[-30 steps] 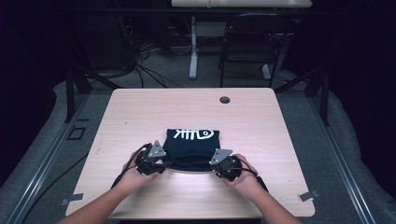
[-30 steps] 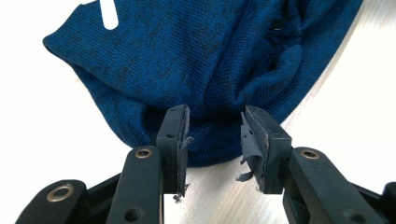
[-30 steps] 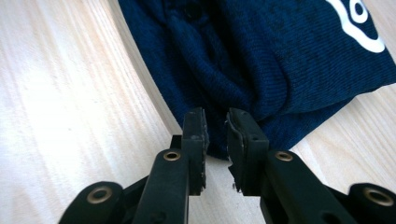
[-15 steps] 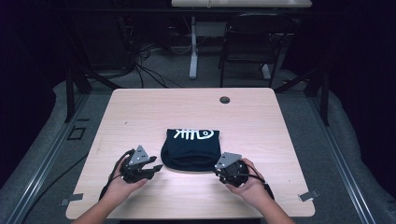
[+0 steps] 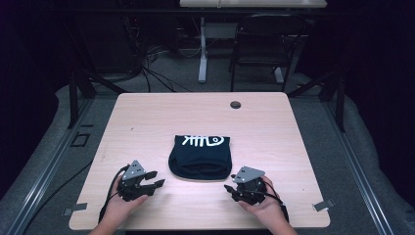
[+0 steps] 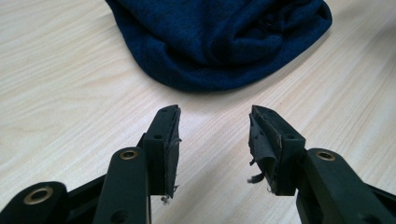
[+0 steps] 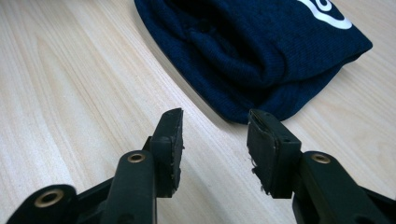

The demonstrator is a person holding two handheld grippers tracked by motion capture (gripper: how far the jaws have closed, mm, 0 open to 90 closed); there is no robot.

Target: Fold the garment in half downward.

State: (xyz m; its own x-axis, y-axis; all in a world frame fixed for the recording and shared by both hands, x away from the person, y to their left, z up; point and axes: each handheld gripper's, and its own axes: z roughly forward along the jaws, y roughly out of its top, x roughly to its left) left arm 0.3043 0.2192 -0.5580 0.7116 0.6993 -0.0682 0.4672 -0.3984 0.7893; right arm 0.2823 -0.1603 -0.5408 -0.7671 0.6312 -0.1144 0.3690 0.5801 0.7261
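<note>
Left gripper (image 5: 155, 185): held low at the near left of the table (image 5: 147, 122), jaws apart and just been opening, nothing between them; bare wood showed in the gap in the left gripper view.
Right gripper (image 5: 229, 190): near right of the table, jaws likewise apart, just been opening, nothing between them.
Pads: rubber facing on the left gripper's pads (image 6: 261, 140) looked frayed at the lower edge; judged liable to snag knit fabric.
Folded garment (image 5: 200, 155): dark blue knit, lay flat at mid-table between the two grippers and just beyond them, apart from both; rounded bulky fold toward the person, white printed mark (image 5: 204, 141) on the far part.
Step in hand (judged): release after a fold, grippers backing off to either side.
Doing it well (judged): keep the jaws wide until clear of the near fold so no layer is dragged open; draw away level along the wood, not upward through the cloth; check that the near edge stays stacked.
Far table: small dark round insert (image 5: 235, 105) near the back edge, well apart from the garment.
</note>
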